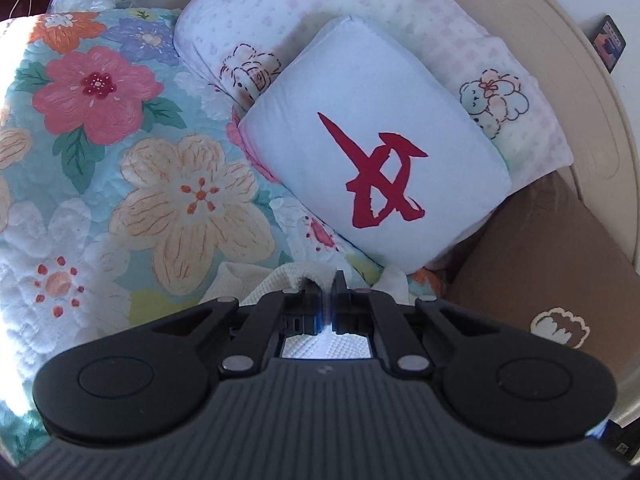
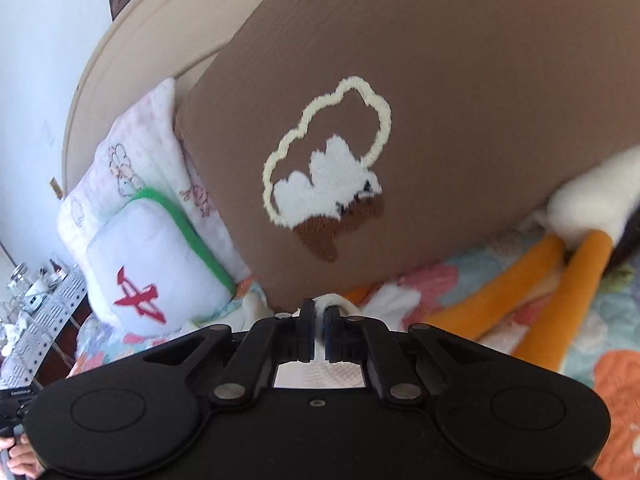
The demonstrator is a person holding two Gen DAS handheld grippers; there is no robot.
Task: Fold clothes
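My left gripper (image 1: 327, 300) is shut on a cream-white waffle-knit garment (image 1: 280, 276); a fold of it sticks up between the fingers and more shows under the jaws. My right gripper (image 2: 319, 330) is shut on the same kind of cream-white knit cloth (image 2: 332, 302), a small loop of it bulging above the fingertips. Both grippers hover low over a floral quilt (image 1: 120, 160) on a bed. Most of the garment is hidden beneath the grippers.
A white cushion with a red character (image 1: 372, 148) leans on a pink patterned pillow (image 1: 400, 12) by the beige headboard (image 1: 592, 120). A brown cushion with a cloud design (image 2: 400, 120) stands close ahead of the right gripper. A plush toy's orange legs (image 2: 540, 292) lie at right.
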